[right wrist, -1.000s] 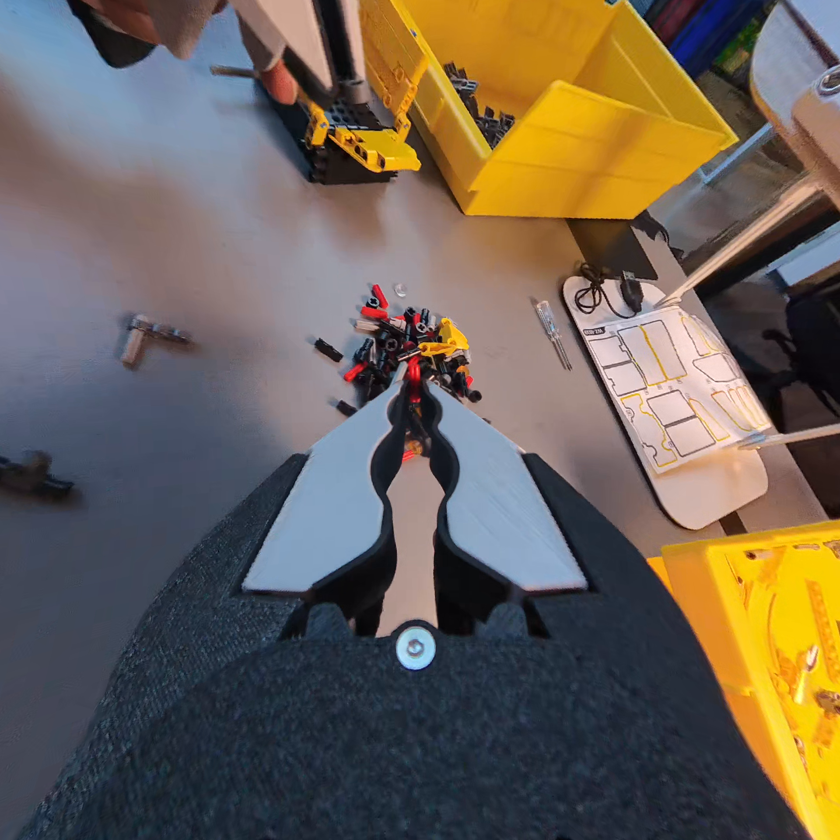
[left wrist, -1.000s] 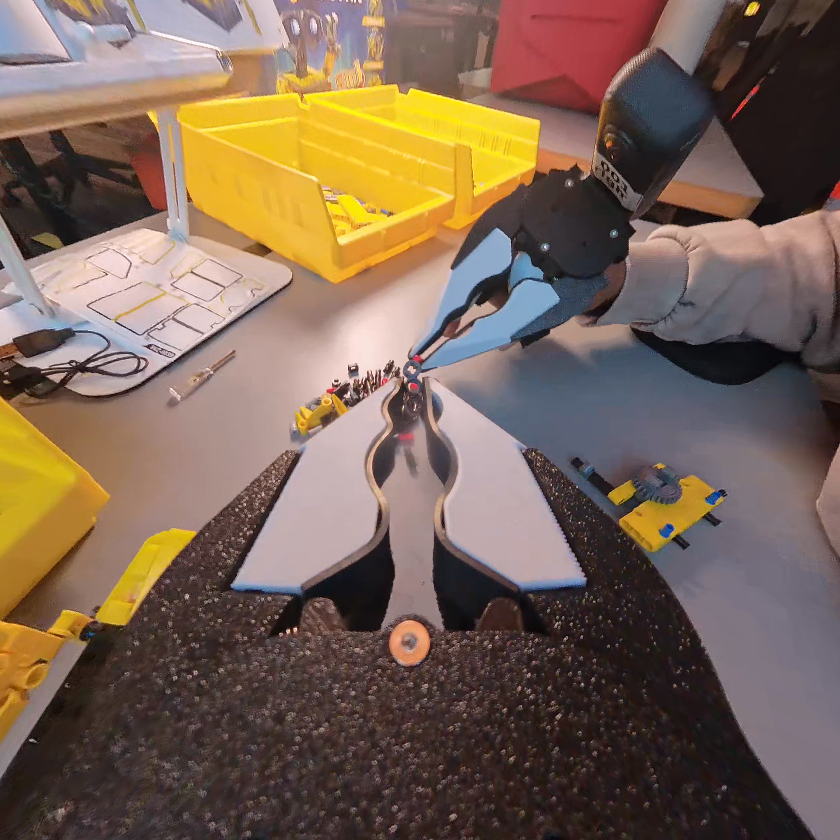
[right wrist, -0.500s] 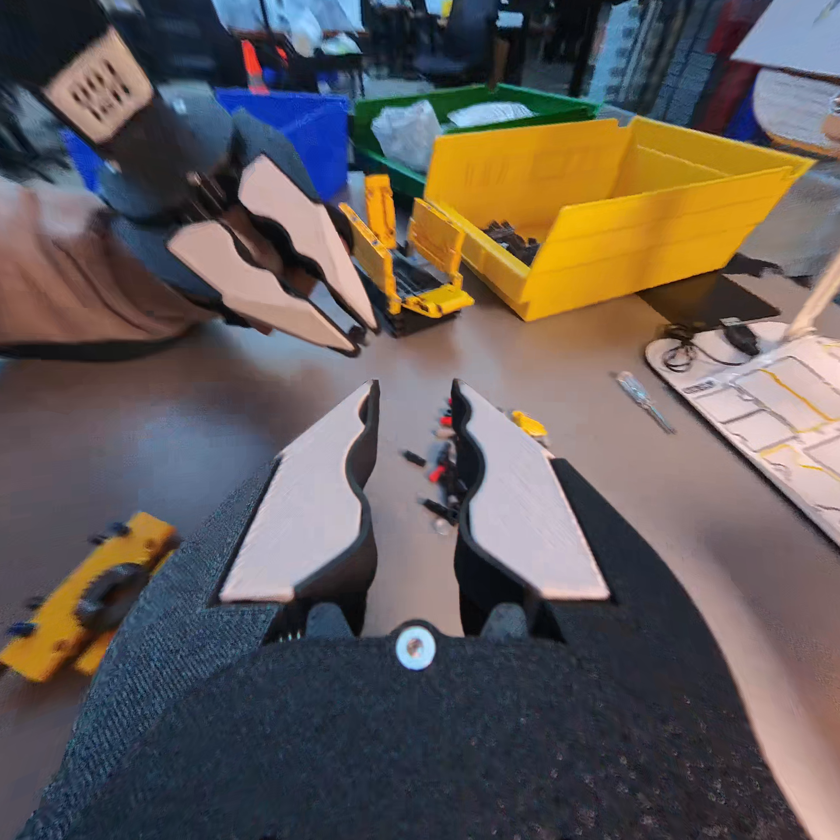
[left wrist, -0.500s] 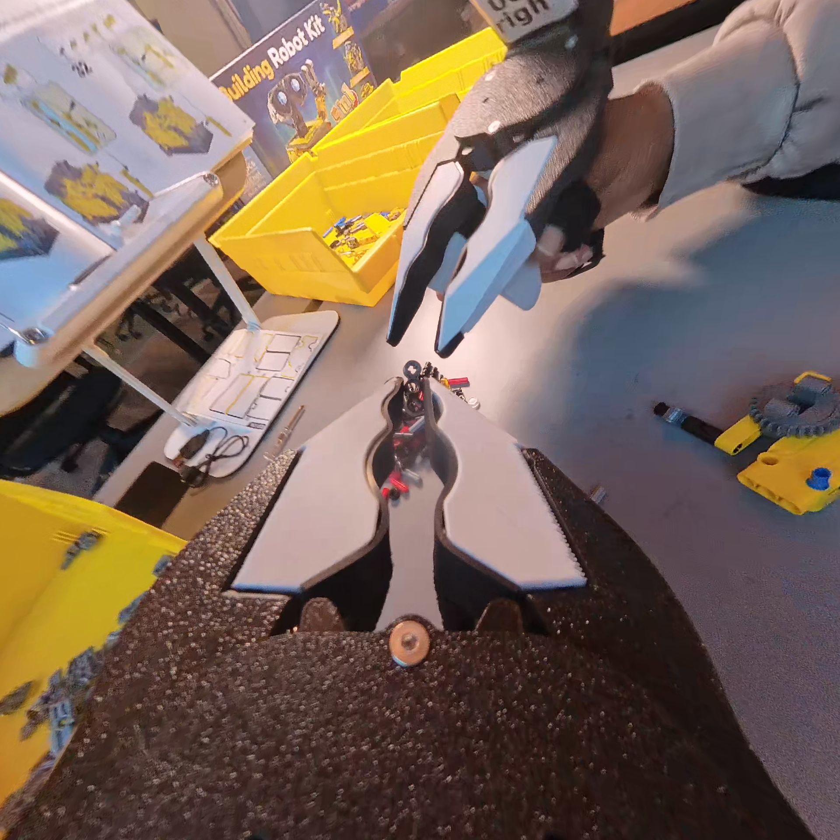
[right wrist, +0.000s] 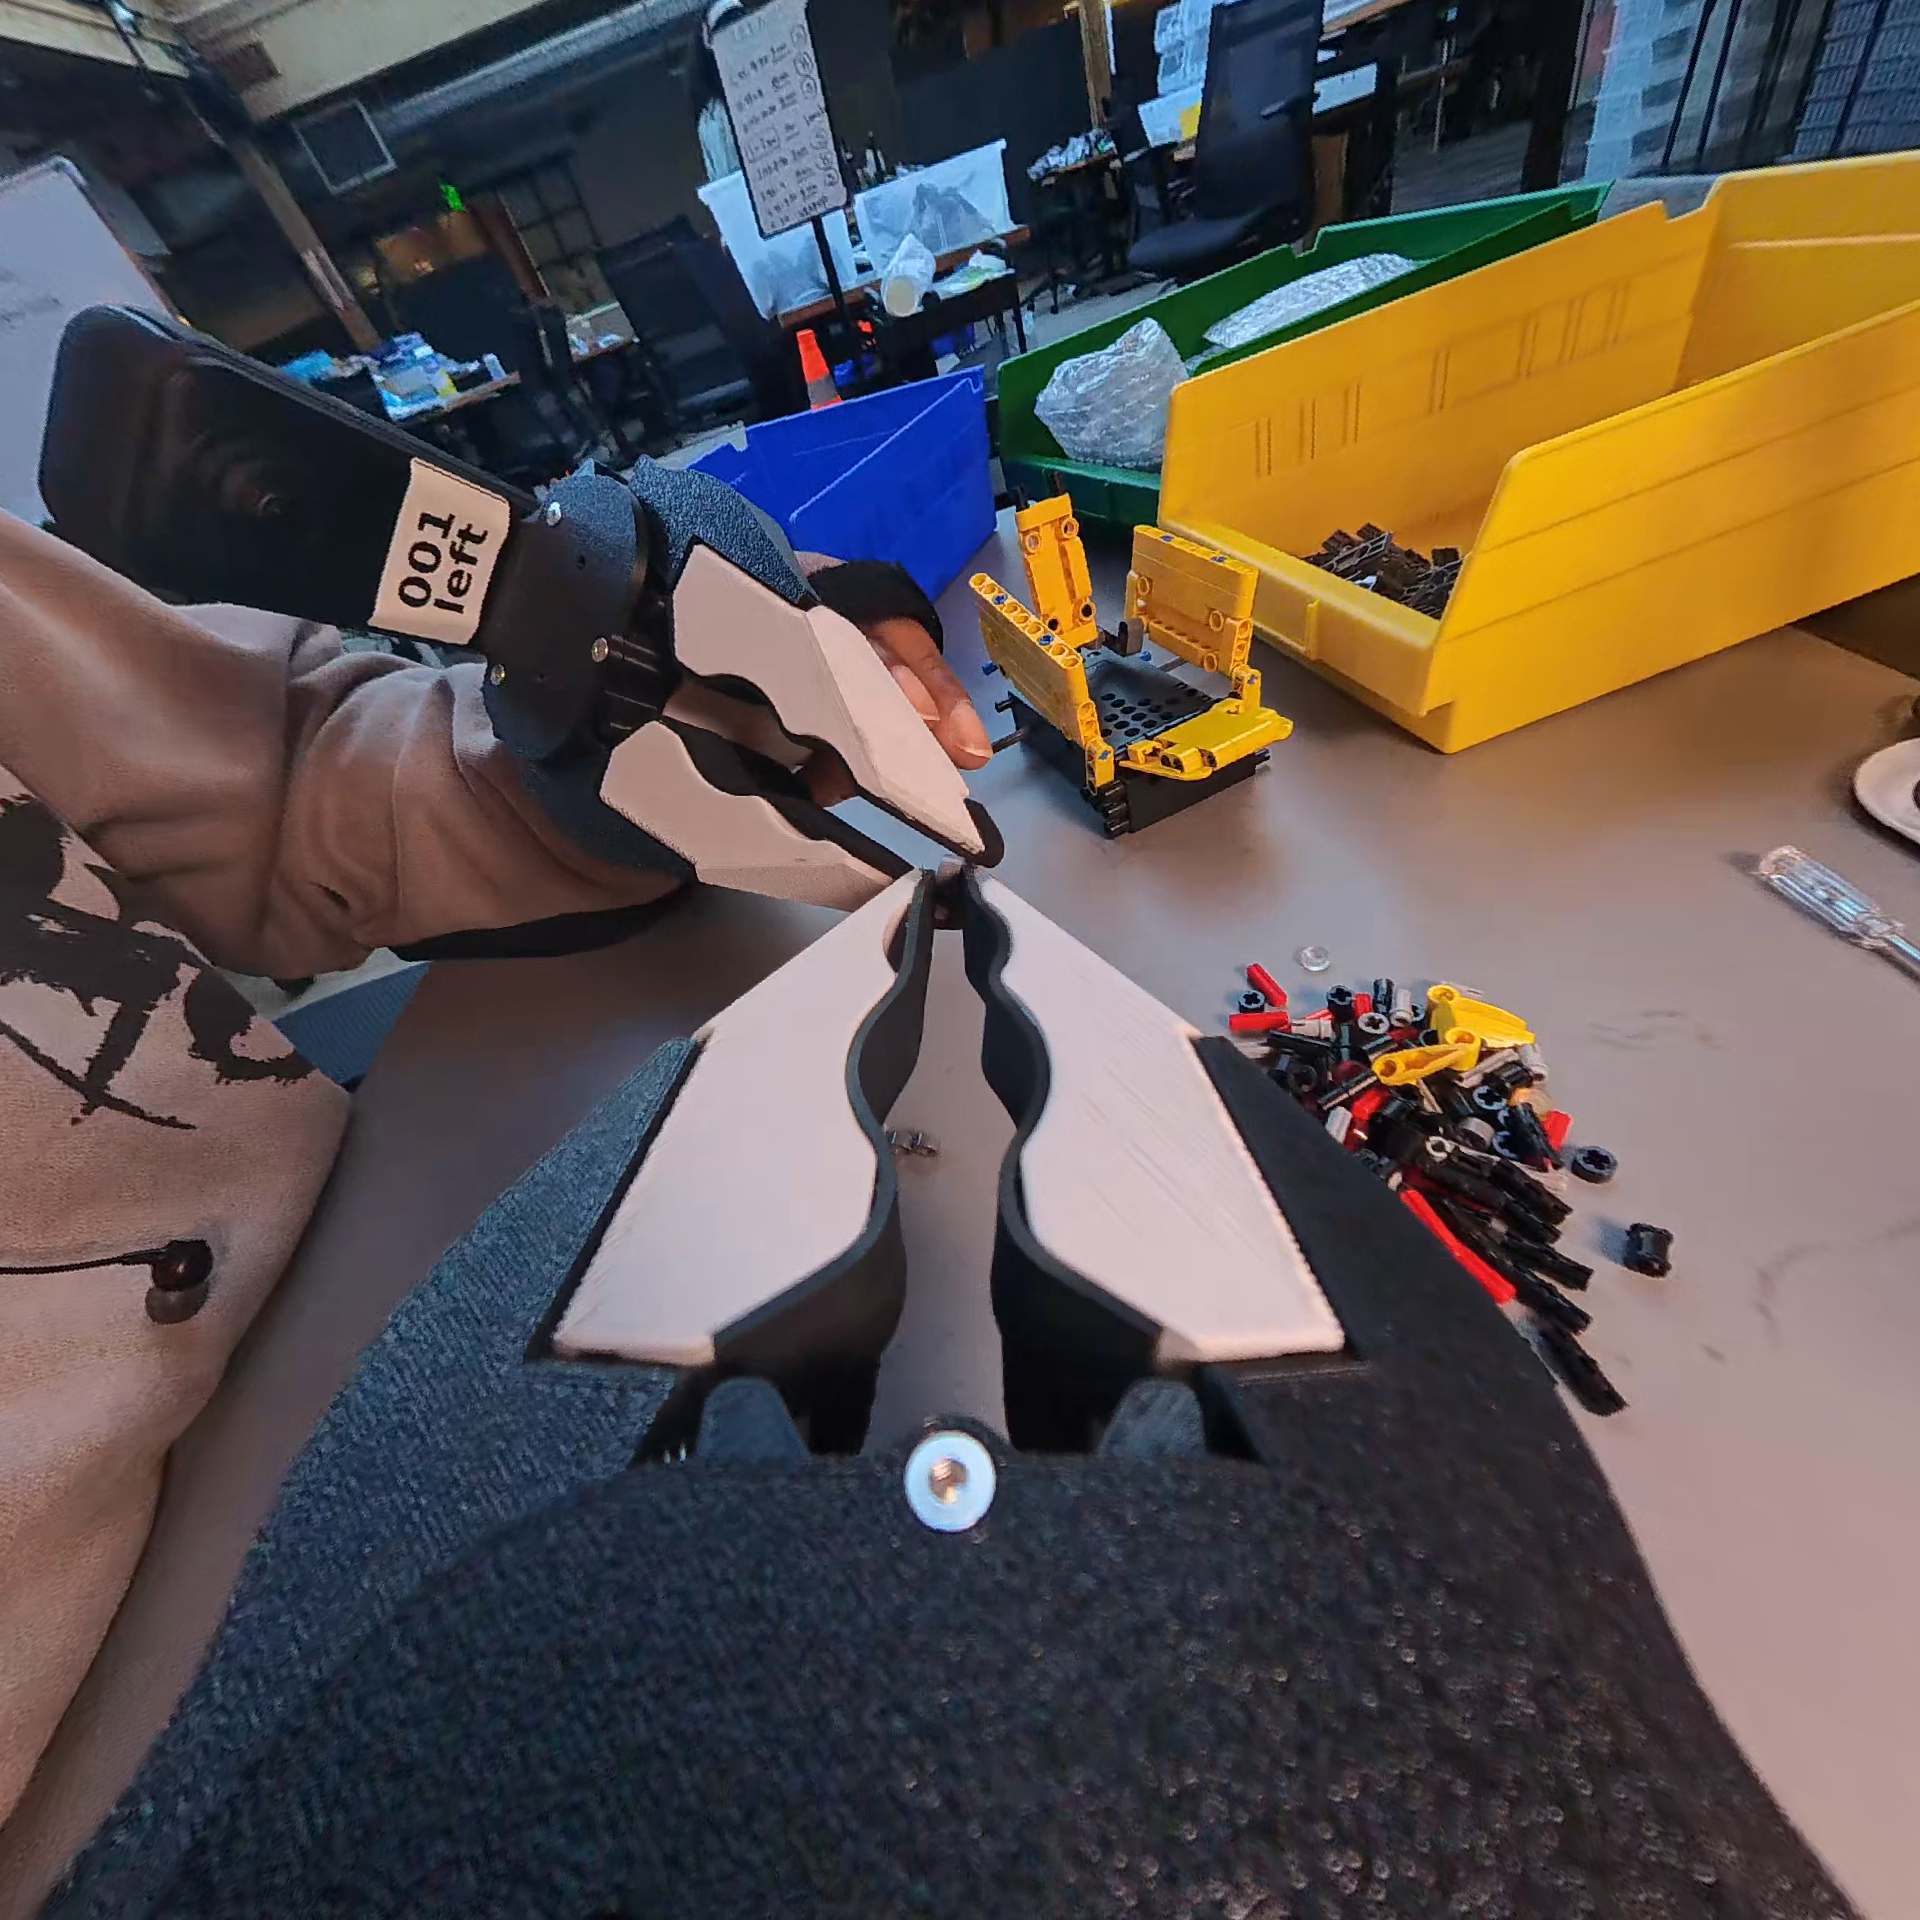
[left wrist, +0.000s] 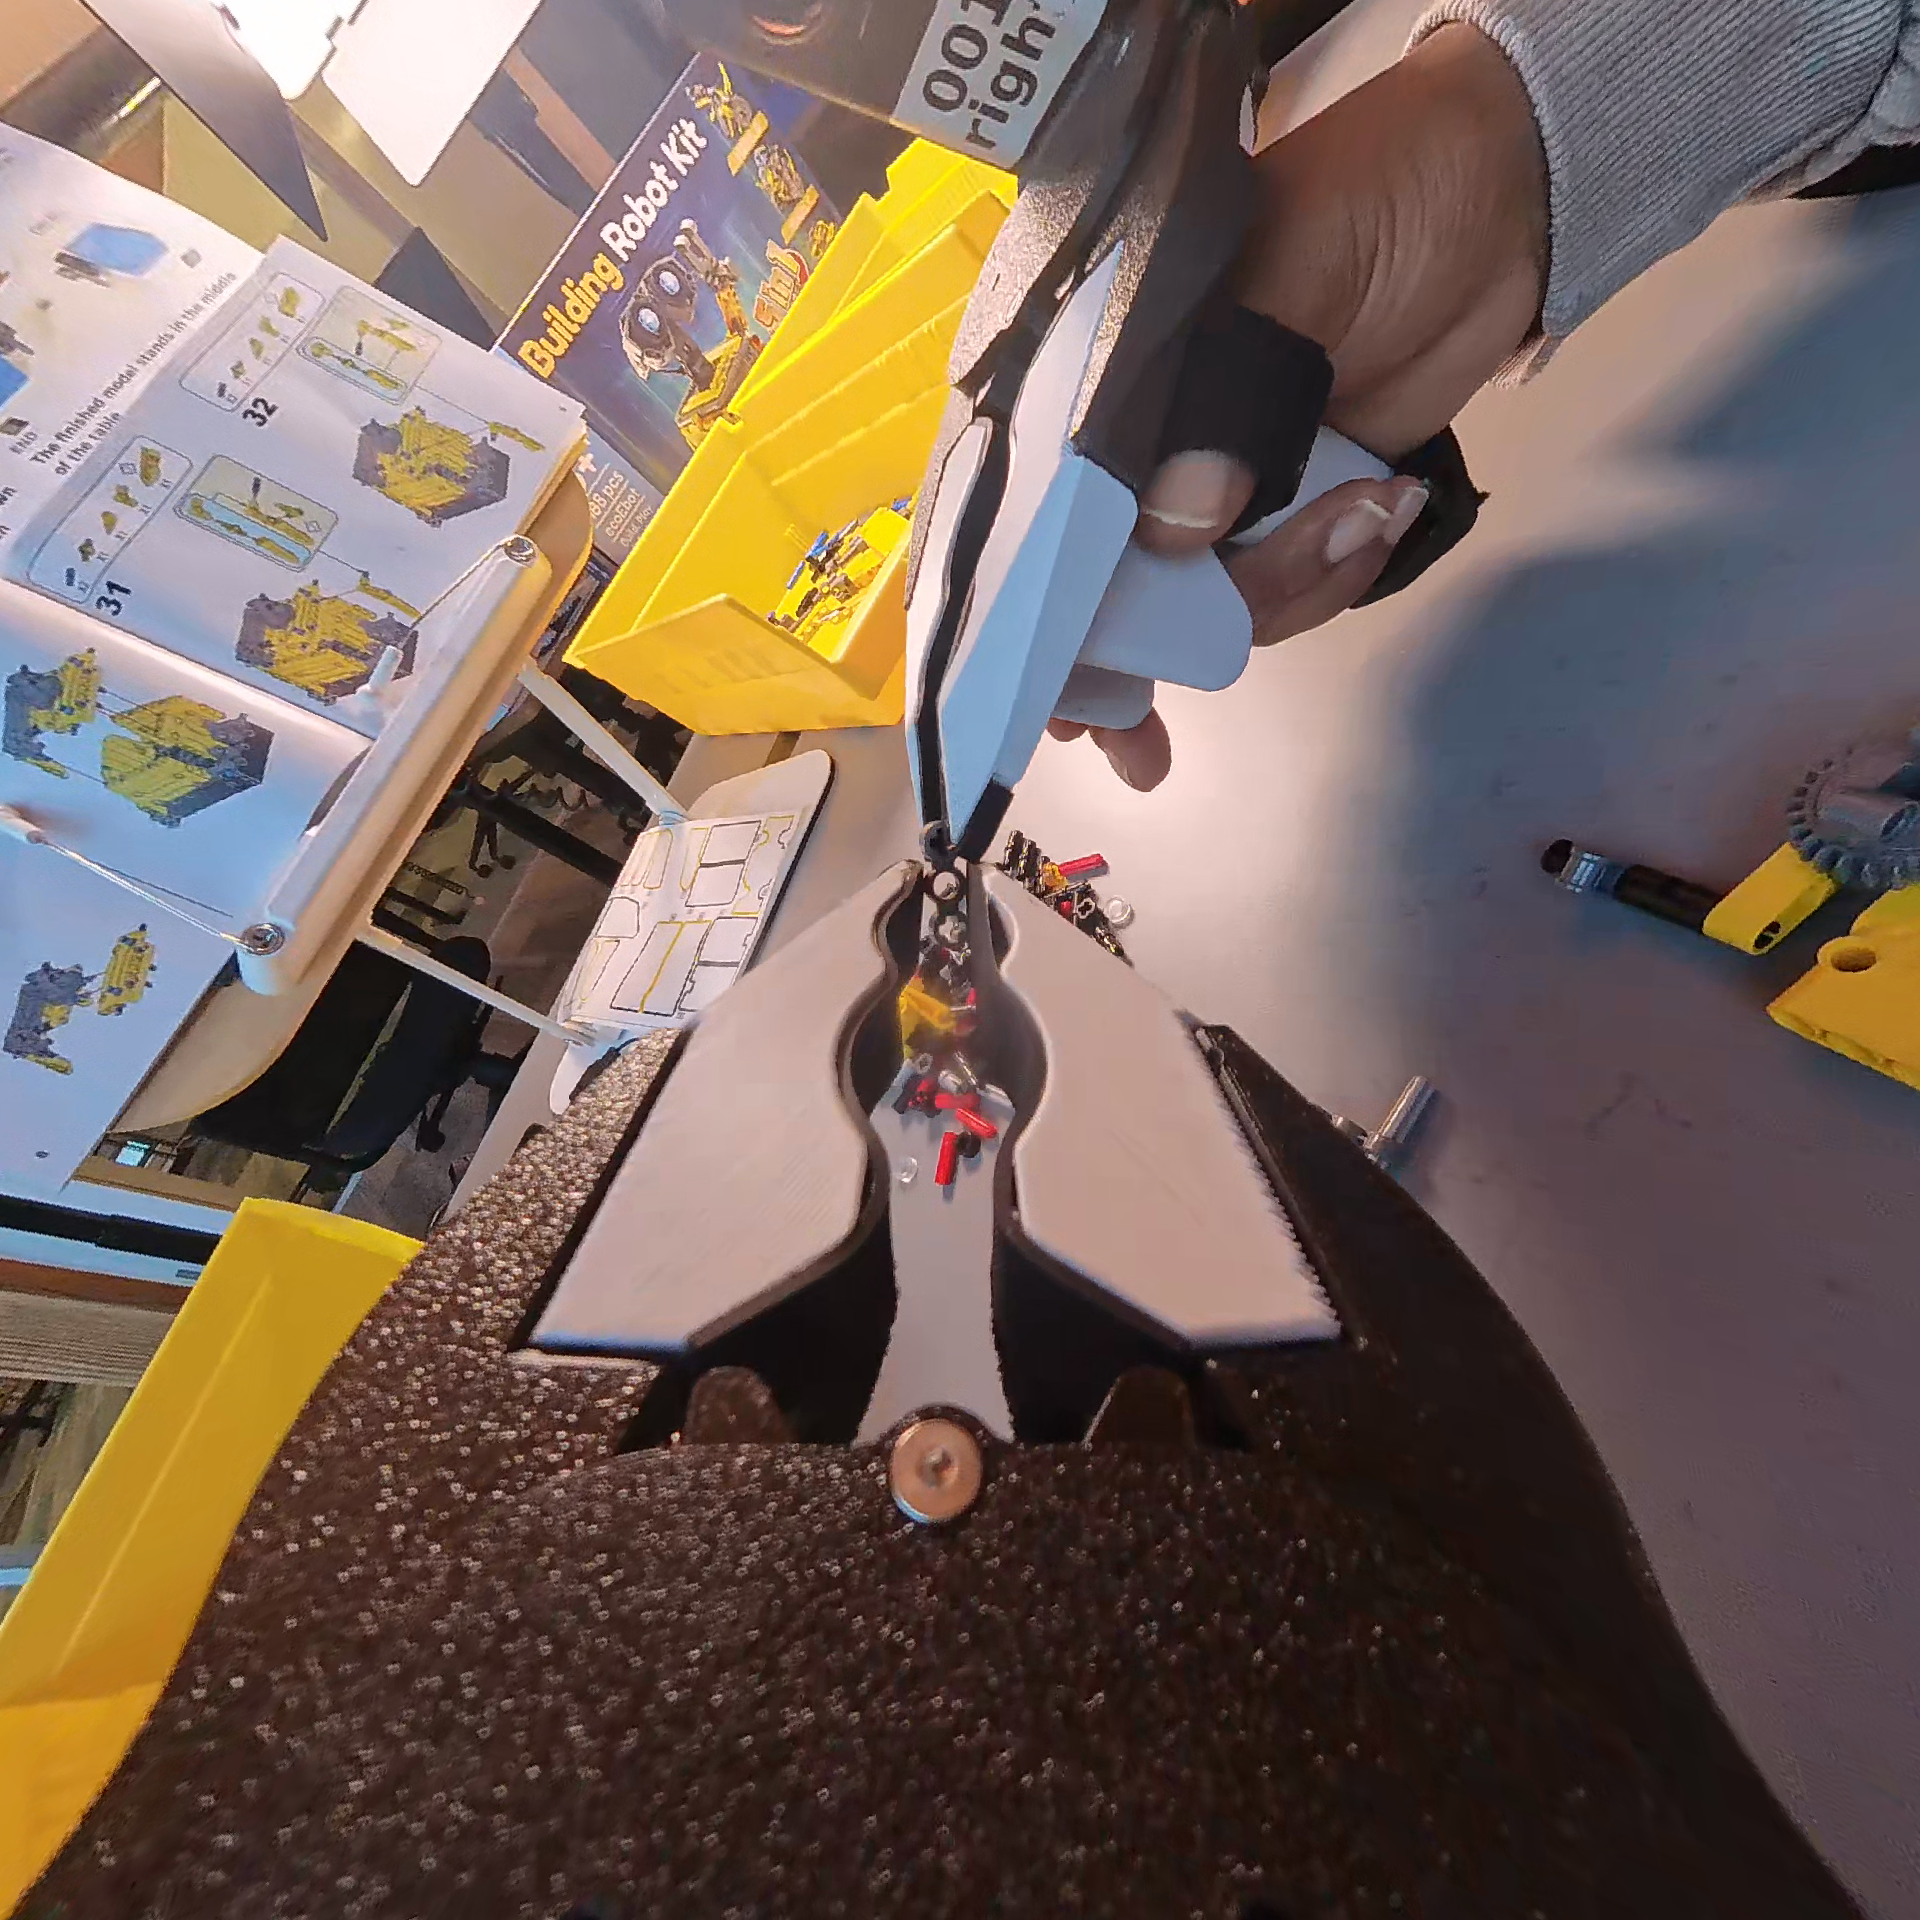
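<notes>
1. Small black piece (left wrist: 943, 885) sits between both tips, up off the grey table (left wrist: 1558, 1039).
2. Left gripper (left wrist: 945, 894) pinches its low end.
3. Right gripper (right wrist: 943, 883) tips pressed on its top end (piece stands tall), w/ loose bits (right wrist: 1423, 1101) just beside.

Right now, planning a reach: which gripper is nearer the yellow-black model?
Left, narrowly. The left gripper sits just before the yellow-black model; the right gripper meets it at a small black part, body extending away.
</notes>
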The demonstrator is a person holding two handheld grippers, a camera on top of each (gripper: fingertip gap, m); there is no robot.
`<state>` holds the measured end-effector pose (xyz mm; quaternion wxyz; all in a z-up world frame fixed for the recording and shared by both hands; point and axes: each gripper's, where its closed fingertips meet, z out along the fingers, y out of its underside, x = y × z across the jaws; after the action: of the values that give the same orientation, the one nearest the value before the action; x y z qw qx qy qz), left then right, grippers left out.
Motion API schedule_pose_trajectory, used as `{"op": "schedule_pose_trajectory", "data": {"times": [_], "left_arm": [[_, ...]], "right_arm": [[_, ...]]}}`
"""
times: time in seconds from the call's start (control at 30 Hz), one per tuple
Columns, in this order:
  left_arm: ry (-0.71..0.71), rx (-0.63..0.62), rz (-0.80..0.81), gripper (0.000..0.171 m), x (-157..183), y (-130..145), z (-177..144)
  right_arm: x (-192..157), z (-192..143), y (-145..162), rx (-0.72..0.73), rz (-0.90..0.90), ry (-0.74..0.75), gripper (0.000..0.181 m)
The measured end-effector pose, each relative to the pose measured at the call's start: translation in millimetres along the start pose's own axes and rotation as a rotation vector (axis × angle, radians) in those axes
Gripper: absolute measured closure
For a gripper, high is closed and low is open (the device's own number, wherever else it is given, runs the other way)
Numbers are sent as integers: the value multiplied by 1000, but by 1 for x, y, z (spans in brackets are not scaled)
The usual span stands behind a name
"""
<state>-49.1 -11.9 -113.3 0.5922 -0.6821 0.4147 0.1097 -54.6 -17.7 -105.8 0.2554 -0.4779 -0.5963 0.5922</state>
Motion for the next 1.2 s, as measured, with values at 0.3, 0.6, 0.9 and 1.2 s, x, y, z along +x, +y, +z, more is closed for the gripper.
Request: {"op": "schedule_pose_trajectory", "data": {"times": [0.3, 0.6, 0.9, 1.2], "left_arm": [[216, 177, -442, 148, 1, -15, -8], [521, 404, -885, 161, -1, -44, -26], [502, 341, -825, 169, 4, -38, -22], [504, 283, -834, 168, 10, -27, -15]], "right_arm": [[-7, -14, -19, 137, -54, -46, 178], [-31, -23, -27, 201, -236, -82, 178], [-28, -22, -20, 170, -215, -78, 175], [-22, -21, -15, 126, -200, -58, 178]]}}
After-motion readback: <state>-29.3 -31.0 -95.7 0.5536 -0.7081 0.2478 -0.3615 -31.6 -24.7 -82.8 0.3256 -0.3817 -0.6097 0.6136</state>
